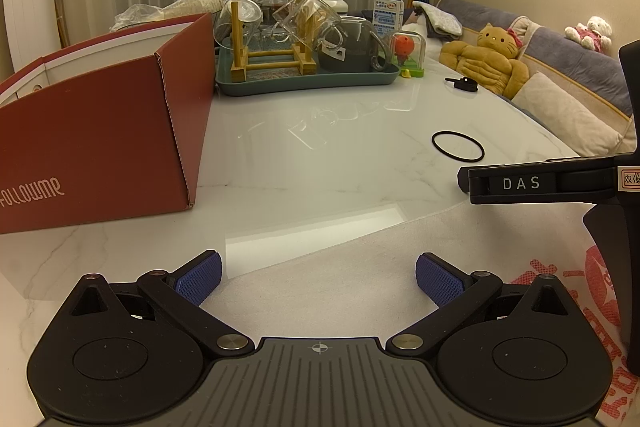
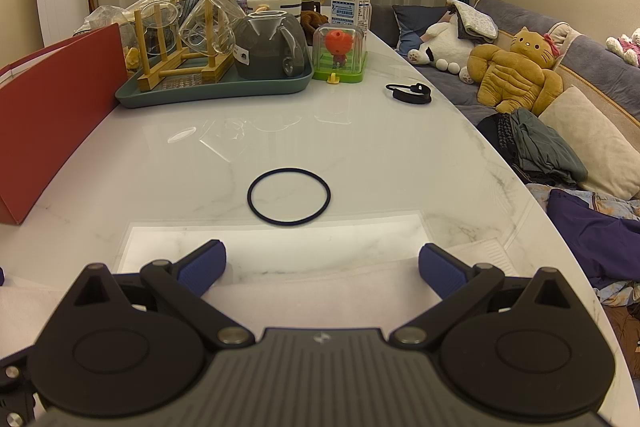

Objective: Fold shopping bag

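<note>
The shopping bag point(image 1: 360, 279) is white non-woven fabric with red print at its right side, lying flat on the marble table's near edge. My left gripper point(image 1: 319, 281) hovers just over it, open, blue pads wide apart and empty. To its right the other gripper's black body point(image 1: 560, 183) shows from the side. In the right wrist view the bag point(image 2: 320, 299) lies under my right gripper point(image 2: 322, 269), which is open with nothing between its pads. How much of the bag lies beneath the gripper bodies is hidden.
A red cardboard box point(image 1: 100, 139) stands at the left. A black rubber ring point(image 2: 289, 197) lies mid-table, a small black strap point(image 2: 409, 93) farther right. A teal tray point(image 2: 216, 87) with glassware, a toy dome and a milk carton sit at the back. A sofa with plush toys runs along the right.
</note>
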Tool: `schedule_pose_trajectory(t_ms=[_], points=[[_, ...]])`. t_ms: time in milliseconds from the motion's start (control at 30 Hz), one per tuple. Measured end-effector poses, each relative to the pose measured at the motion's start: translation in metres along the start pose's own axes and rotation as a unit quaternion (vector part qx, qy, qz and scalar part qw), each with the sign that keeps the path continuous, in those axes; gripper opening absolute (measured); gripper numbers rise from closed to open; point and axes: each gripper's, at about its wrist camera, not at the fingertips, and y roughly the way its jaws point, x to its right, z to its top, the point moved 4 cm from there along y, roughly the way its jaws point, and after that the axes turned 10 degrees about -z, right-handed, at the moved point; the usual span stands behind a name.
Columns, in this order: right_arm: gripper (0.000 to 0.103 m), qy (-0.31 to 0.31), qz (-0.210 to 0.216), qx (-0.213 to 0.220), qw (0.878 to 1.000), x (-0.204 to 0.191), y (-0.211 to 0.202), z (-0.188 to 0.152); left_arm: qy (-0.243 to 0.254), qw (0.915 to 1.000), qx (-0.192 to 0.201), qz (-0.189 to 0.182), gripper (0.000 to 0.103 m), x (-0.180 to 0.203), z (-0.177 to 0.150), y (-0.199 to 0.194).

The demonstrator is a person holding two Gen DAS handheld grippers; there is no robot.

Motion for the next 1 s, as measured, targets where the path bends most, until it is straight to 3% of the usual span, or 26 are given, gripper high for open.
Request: schedule_pose_trajectory(t_ms=[1000], points=[[0.103, 0.000, 0.000, 0.000, 1.000, 0.0000, 0.0000, -0.0001, 0.000, 1.0000, 0.000, 0.000, 0.103, 0.0000, 0.0000, 0.0001]])
